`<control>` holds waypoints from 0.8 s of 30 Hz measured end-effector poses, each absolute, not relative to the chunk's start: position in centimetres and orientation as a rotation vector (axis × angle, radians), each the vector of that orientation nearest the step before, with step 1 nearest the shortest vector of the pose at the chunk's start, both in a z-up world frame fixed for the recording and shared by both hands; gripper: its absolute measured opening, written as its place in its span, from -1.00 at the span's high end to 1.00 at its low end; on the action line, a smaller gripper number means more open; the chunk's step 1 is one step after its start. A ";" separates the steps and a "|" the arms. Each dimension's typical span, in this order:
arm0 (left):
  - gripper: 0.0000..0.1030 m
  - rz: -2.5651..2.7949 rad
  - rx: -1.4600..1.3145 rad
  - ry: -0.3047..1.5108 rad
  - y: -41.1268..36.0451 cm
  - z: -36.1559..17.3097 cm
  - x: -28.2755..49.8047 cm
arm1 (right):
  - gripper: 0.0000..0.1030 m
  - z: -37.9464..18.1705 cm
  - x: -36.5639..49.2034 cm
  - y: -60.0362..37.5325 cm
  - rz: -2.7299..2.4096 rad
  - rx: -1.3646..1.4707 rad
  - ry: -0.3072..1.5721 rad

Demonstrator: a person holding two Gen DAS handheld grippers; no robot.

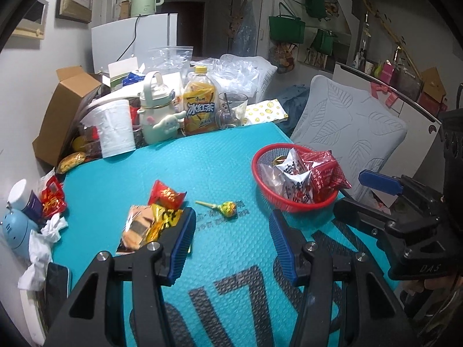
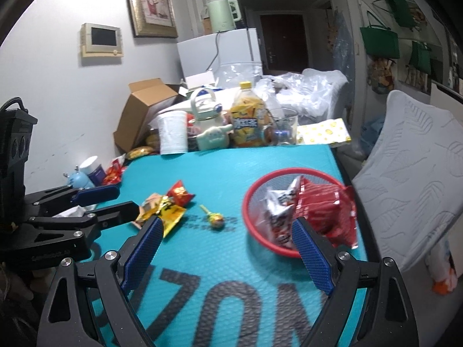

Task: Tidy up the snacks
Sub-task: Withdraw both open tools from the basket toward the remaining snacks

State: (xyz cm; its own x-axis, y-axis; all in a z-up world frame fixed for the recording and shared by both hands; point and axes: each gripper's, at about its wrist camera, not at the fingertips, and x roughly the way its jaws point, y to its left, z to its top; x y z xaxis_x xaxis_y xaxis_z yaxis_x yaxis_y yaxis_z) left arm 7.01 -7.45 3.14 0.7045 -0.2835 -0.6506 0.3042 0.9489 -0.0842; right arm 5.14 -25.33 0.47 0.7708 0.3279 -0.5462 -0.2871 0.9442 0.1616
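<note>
Gold wrapper (image 1: pixel 278 160) in basket (image 1: pixel 262 156) mostly hidden; contents unclear.

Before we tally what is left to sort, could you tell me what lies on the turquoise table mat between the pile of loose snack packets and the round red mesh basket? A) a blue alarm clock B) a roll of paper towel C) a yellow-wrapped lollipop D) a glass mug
C: the yellow-wrapped lollipop lies alone on the turquoise mat, between the loose packets and the red mesh basket.
</note>
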 end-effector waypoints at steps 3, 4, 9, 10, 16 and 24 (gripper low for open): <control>-0.01 -0.326 0.022 0.725 -6.5 2.8 6.3 | -0.76 0.1 4.6 -24.4 0.349 0.078 0.608; -0.01 -0.325 0.021 0.725 -6.4 2.7 6.3 | -0.76 -0.1 4.5 -24.1 0.355 0.082 0.613; -0.01 -0.318 0.015 0.733 -5.1 2.1 5.6 | -0.76 -1.5 4.0 -22.7 0.385 0.100 0.647; -0.01 -0.317 0.011 0.735 -4.8 1.9 5.5 | -0.76 -1.9 4.0 -22.4 0.392 0.102 0.657; -0.01 -0.295 -0.007 0.761 -3.1 0.9 5.6 | -0.76 -3.6 4.6 -20.7 0.419 0.110 0.692; -0.01 -0.274 -0.072 0.789 -0.7 -0.6 6.4 | -0.76 -5.2 6.3 -18.2 0.457 0.083 0.736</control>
State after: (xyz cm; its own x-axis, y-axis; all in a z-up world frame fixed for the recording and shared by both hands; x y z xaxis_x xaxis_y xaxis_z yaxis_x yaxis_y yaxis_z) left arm 6.44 -0.69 -0.59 0.6714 -0.2698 -0.6902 0.2162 0.9622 -0.1657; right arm 6.30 -18.24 -5.17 0.6479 0.4299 -0.6288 -0.3729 0.8988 0.2304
